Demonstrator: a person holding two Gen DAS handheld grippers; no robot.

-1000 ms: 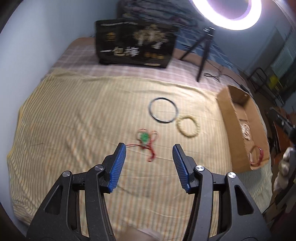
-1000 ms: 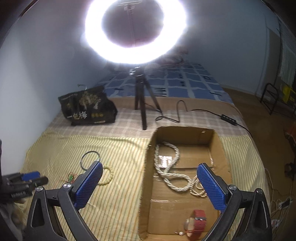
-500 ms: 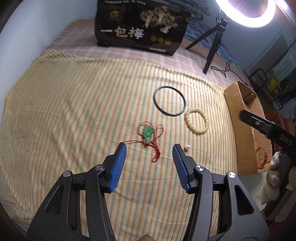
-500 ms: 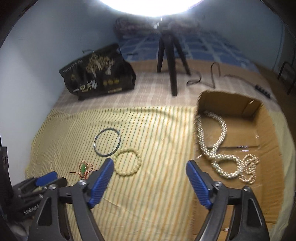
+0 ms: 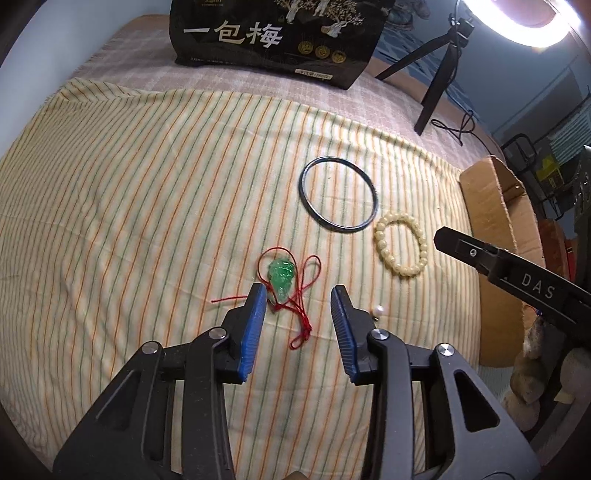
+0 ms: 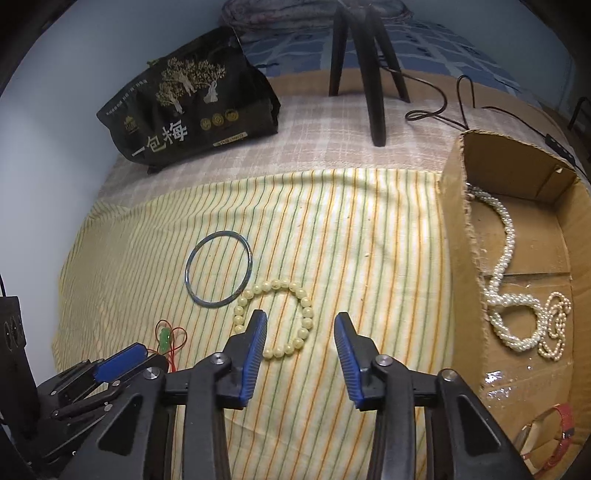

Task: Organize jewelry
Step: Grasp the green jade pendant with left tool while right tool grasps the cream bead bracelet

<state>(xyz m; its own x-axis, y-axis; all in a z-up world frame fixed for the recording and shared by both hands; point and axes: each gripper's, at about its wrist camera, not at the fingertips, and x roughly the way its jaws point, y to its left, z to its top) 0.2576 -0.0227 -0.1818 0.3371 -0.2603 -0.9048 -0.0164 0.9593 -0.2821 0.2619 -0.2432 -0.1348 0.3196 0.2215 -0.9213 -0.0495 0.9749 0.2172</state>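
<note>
A green pendant on a red cord (image 5: 281, 277) lies on the striped cloth just ahead of my open, empty left gripper (image 5: 298, 301); it also shows in the right wrist view (image 6: 165, 338). A cream bead bracelet (image 6: 275, 318) lies just ahead of my open, empty right gripper (image 6: 300, 326), its near side between the fingertips; in the left wrist view it (image 5: 400, 243) lies right of the pendant. A dark thin bangle (image 5: 339, 194) (image 6: 219, 273) lies beyond. A small pearl earring (image 5: 379, 311) lies by my left gripper's right finger. The cardboard box (image 6: 453, 206) holds pearl necklaces (image 6: 511, 295) and a red watch (image 6: 554, 439).
A black printed bag (image 5: 277, 35) (image 6: 188, 110) stands at the far edge of the bed. A tripod (image 6: 369, 66) with a ring light (image 5: 517, 22) and a cable (image 6: 439, 107) stand behind. The box's wall (image 5: 495, 221) is at the right.
Both grippers moved forward and down toward the cloth. The left came close to the pendant. The right swung left from the box to the bead bracelet. Both stayed open.
</note>
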